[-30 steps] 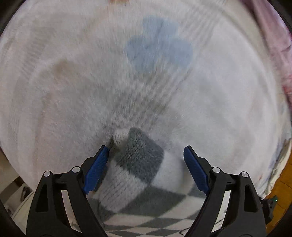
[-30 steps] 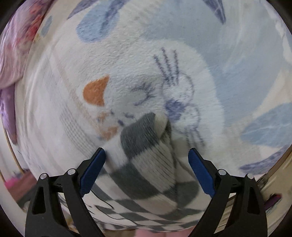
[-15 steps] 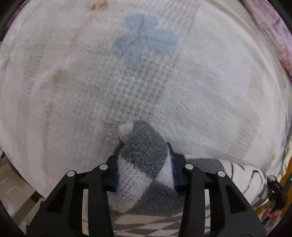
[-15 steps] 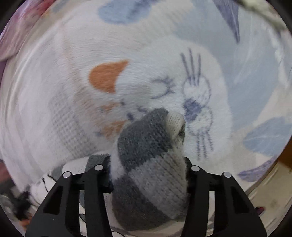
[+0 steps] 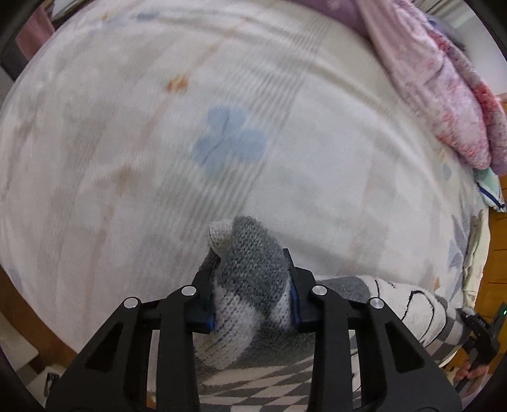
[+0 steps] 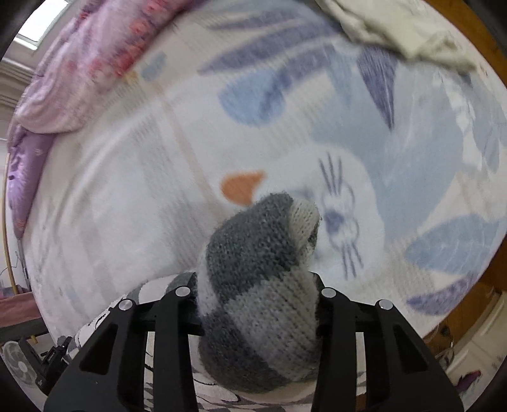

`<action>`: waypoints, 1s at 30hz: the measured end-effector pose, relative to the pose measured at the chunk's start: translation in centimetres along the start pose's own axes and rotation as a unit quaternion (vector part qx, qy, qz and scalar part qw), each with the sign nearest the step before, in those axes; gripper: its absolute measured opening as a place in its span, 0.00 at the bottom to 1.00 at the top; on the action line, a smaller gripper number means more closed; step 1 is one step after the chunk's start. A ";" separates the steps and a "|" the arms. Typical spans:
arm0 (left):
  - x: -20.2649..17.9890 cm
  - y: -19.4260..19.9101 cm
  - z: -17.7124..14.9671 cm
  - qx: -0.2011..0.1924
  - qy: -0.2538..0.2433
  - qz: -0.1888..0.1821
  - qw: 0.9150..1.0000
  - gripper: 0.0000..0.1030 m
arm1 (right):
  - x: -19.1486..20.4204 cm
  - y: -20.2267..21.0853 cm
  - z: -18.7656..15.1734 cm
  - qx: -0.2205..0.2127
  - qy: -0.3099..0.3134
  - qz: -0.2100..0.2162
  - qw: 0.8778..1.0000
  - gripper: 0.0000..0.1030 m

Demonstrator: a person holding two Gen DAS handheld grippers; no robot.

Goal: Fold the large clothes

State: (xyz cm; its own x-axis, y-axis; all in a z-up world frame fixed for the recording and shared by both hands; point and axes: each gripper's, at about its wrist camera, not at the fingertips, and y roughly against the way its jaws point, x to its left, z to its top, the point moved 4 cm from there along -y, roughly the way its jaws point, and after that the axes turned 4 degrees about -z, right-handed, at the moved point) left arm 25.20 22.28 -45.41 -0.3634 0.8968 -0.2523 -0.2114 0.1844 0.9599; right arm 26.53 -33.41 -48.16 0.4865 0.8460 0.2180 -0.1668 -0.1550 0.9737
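Note:
A grey-and-white checked knit sweater (image 5: 253, 253) hangs bunched over the bed. In the left wrist view one corner of it fills my left gripper (image 5: 250, 279), whose jaws are still closing, pads pressed into the knit. The garment's white part with black line drawing (image 5: 412, 304) stretches off to the right. In the right wrist view another corner of the sweater (image 6: 253, 247) bulges up out of my right gripper (image 6: 256, 285); those jaws are closing too and squeeze the knit from both sides. Both grippers point steeply down, lifted above the blanket.
A fluffy white blanket (image 5: 221, 142) with blue flowers and a cat face (image 6: 342, 218) covers the bed. A pink quilt (image 5: 443, 95) lies along its far edge. A cream garment (image 6: 405, 28) sits crumpled at the top right. Wooden floor (image 5: 497, 247) borders the bed.
Both grippers went from wide open around the sweater corners to clamped on them, then rose, lifting the knit off the blanket. More of the bed shows in both views.

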 end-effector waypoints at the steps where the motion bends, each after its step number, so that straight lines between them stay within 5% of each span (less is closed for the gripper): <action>1: -0.5 0.3 0.8 -0.005 -0.004 -0.005 1.000 0.32 | 0.6 0.7 1.2 -0.007 0.000 0.006 1.000 0.36; 6: -4.5 0.4 6.8 -0.034 -0.022 -0.029 0.999 0.33 | 4.1 0.7 8.3 -0.038 0.014 0.023 0.999 0.37; 8: -5.6 -0.6 8.8 -0.031 -0.027 -0.020 0.999 0.40 | 5.2 -0.2 11.5 -0.025 0.003 0.024 0.999 0.54; 11: -6.5 -1.1 11.7 -0.044 -0.031 0.061 0.997 0.44 | 5.3 1.9 13.8 -0.079 -0.002 -0.020 0.997 0.66; 12: -6.6 -0.6 12.2 -0.059 -0.041 0.096 0.993 0.56 | 5.6 2.6 14.0 -0.094 0.013 -0.020 0.995 0.69; 14: -6.9 -0.2 12.1 -0.082 -0.058 0.136 0.986 0.60 | 6.9 3.6 13.2 -0.118 0.074 -0.041 0.989 0.72; 15: -7.2 0.3 11.7 -0.106 -0.070 0.147 0.981 0.59 | 7.5 3.4 12.7 -0.124 0.098 -0.047 0.986 0.72; 18: -8.2 0.2 10.4 -0.143 -0.098 0.101 0.980 0.25 | 11.0 2.7 9.7 -0.156 0.182 -0.006 0.971 0.72; 22: -10.2 -3.8 8.7 -0.118 -0.105 0.066 0.985 0.13 | 16.1 -0.5 6.2 -0.148 0.238 0.037 0.959 0.16; 23: -10.6 -4.6 8.4 -0.113 -0.103 0.062 0.986 0.13 | 17.6 -1.6 5.3 -0.141 0.251 0.053 0.956 0.10; 30: -14.1 -13.8 5.8 -0.120 -0.122 0.041 0.984 0.09 | 26.1 -8.9 1.0 -0.127 0.323 0.131 0.928 0.07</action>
State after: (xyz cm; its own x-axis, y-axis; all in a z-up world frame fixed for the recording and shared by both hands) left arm 38.54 9.47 -54.41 -0.1652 0.9801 -0.1101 -0.4101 0.0333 0.9114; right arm 41.56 -10.43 -51.09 -0.2022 0.9385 0.2799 -0.4444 -0.3426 0.8277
